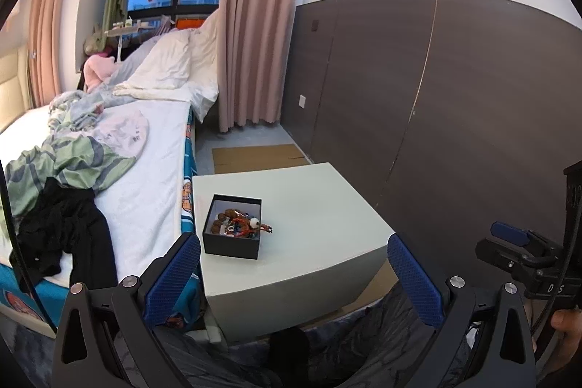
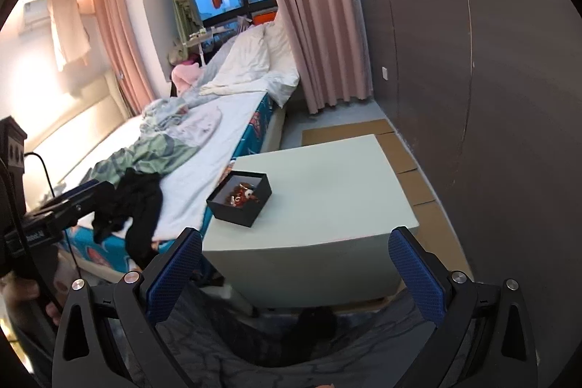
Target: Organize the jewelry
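A small black box [image 1: 232, 227] stands on the left part of a pale table [image 1: 313, 206]. It holds a heap of beaded jewelry [image 1: 236, 222], and one piece [image 1: 264, 227] hangs over its right rim. The box also shows in the right wrist view [image 2: 240, 194], with the jewelry [image 2: 243, 194] inside. My left gripper [image 1: 293, 250] is open and empty, held back from the table's near edge. My right gripper [image 2: 294, 244] is open and empty too, also short of the table [image 2: 327, 184]. The right gripper's body shows at the far right of the left wrist view [image 1: 523, 250].
A bed [image 1: 120, 170] with crumpled bedding and a black garment [image 1: 65, 231] runs along the table's left side. A dark panelled wall [image 1: 454, 97] stands to the right. Flat cardboard [image 1: 254, 157] lies on the floor beyond the table. Pink curtains [image 1: 254, 24] hang behind.
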Tool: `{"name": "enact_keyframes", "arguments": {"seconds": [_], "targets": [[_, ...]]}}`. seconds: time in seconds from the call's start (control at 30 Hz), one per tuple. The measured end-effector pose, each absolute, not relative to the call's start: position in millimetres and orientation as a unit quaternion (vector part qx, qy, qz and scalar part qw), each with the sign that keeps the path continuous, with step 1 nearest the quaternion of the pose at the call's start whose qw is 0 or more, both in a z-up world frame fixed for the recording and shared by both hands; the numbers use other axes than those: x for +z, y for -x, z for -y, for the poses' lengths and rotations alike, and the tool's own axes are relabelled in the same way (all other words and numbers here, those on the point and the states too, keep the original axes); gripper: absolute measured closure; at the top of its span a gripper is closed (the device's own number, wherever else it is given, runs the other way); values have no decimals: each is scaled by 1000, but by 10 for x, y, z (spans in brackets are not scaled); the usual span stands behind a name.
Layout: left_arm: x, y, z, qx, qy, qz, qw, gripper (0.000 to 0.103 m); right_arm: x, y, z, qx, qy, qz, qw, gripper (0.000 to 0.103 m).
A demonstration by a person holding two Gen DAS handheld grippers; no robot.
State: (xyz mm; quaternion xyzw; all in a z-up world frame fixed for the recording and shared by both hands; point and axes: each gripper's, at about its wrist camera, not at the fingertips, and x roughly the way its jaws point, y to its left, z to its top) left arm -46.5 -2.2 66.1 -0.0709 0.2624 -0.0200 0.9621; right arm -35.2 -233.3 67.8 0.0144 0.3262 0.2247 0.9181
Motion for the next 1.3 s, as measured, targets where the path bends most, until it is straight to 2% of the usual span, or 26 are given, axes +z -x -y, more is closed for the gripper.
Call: {"name": "enact_keyframes", "arguments": {"seconds": [1.3], "targets": [[574,497,180,-28,56,-269,961,1,608,385,2481,207,-27,-328,921,0]]}}
